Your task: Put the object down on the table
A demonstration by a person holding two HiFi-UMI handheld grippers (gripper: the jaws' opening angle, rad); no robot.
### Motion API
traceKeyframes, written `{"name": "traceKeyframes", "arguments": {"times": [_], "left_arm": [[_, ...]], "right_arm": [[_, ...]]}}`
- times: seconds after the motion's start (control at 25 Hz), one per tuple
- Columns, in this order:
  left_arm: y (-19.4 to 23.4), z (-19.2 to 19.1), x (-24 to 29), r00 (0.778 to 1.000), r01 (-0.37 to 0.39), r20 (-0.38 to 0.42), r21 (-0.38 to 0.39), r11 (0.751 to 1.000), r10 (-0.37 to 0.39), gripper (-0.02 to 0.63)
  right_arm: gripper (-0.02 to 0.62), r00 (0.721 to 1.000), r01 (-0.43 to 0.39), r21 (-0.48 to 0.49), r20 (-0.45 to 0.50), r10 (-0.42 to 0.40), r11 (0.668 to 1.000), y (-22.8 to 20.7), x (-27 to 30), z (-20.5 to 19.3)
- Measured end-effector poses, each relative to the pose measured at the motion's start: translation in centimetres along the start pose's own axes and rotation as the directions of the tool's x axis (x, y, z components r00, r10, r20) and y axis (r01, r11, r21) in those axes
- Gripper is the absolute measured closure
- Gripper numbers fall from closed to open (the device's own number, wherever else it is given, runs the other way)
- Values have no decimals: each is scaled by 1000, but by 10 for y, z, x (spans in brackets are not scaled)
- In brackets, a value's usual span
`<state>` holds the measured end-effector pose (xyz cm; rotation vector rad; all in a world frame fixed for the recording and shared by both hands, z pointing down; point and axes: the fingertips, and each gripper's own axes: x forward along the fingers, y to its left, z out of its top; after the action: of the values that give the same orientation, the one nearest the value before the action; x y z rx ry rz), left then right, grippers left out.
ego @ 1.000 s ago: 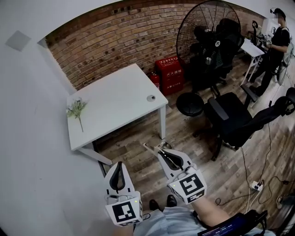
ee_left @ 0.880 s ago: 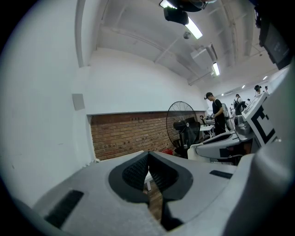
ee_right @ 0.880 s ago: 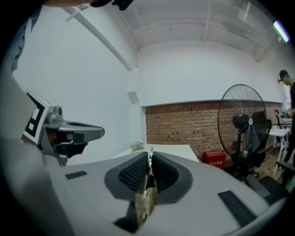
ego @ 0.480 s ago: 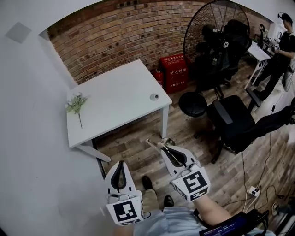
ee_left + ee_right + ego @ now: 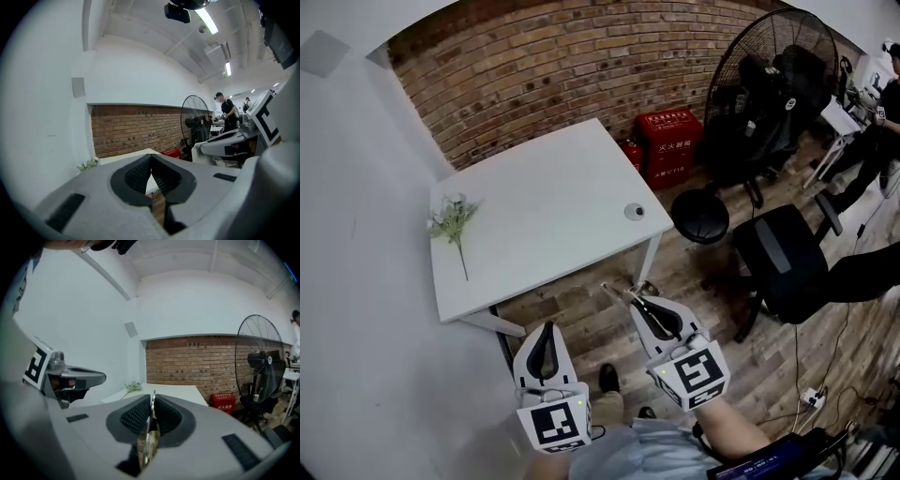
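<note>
My right gripper (image 5: 630, 300) is shut on a thin silvery metal object (image 5: 613, 292) whose tip sticks out ahead of the jaws. In the right gripper view the object (image 5: 149, 437) shows edge-on between the ribbed pads. My left gripper (image 5: 547, 330) hangs beside it, shut, with nothing between its fingers; its tips (image 5: 151, 162) meet. Both are over the wooden floor, short of the white table (image 5: 553, 225), which lies ahead of them. The table (image 5: 176, 392) also shows beyond the right jaws.
A flower sprig (image 5: 453, 221) lies at the table's left and a small round thing (image 5: 634, 212) near its right corner. Red boxes (image 5: 671, 142), a big fan (image 5: 778, 89), a black stool (image 5: 700, 216) and an office chair (image 5: 795, 264) stand to the right. A person (image 5: 879, 89) stands far right.
The view has moved closer to the table, which now sits lower and larger in the head view. Both grippers keep their pose, and the right one still holds the metal object.
</note>
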<state>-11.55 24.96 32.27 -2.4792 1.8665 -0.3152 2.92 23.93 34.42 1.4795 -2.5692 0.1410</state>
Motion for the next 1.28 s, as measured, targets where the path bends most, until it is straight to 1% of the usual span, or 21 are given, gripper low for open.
{"name": "traceKeyframes", "arguments": {"times": [0.08,0.24,0.4,0.56,0.72,0.92,1.16,1.28], "left_arm": [[17,0,22,1000,5,0,9,1000,-5,597],[41,15,57,999,28,33,6,1000,-28,597],[69,31,82,996,33,76,32,999,-35,597],[90,37,103,994,36,105,26,999,-38,597],[91,32,119,993,58,105,18,998,-59,597],[88,28,138,992,77,93,23,997,-79,598],[78,7,168,995,97,28,13,995,-98,598],[71,0,189,995,103,11,15,995,-103,598]], "right_arm": [[559,1000,10,1,7,-10,1000,-5,25,6],[559,999,35,-6,23,-35,999,-13,64,21],[558,997,60,-17,51,-59,998,-17,92,44],[560,994,81,-39,70,-78,996,-21,113,59],[559,992,106,-44,75,-102,993,-31,125,62],[559,992,107,-49,72,-103,993,-39,138,63],[560,994,103,-23,36,-103,994,-62,156,45],[560,995,102,6,16,-102,995,-80,168,35]]}}
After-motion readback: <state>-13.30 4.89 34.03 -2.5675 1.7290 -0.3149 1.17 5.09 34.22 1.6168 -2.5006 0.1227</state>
